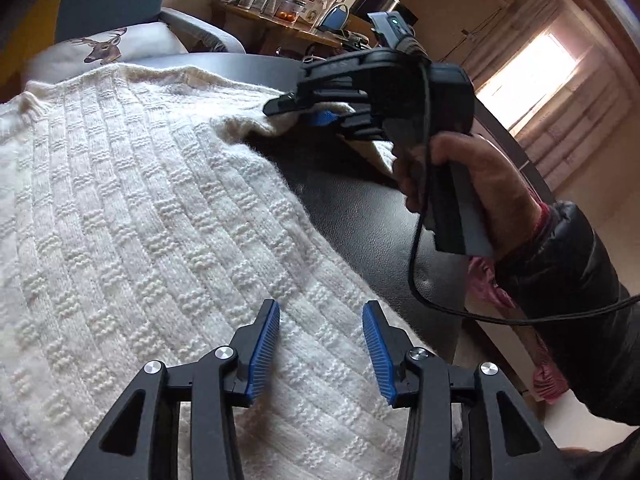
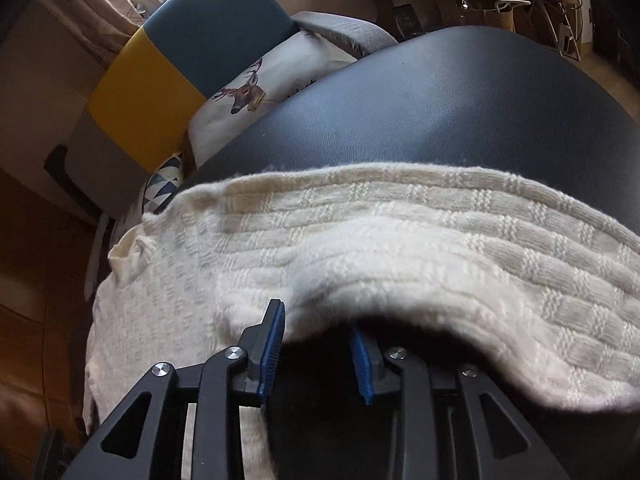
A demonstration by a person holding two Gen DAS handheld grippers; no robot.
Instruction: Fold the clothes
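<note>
On the dark table [image 1: 360, 200] the white sweater [image 1: 140, 180] is mid-fold; the right gripper [image 1: 304, 114] pinches 1 lifted edge, the left gripper [image 1: 320, 344] hovers spread and empty, so next that edge wants carrying across.

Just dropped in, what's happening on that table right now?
A person is folding a cream knit sweater spread on a dark table, with a handheld gripper in each hand. The right gripper pinches a raised edge of the knit, lifted off the table. The left gripper hovers open over the sweater's near part, with nothing between its pads. A deer-print cushion sits on the chair behind.
</note>
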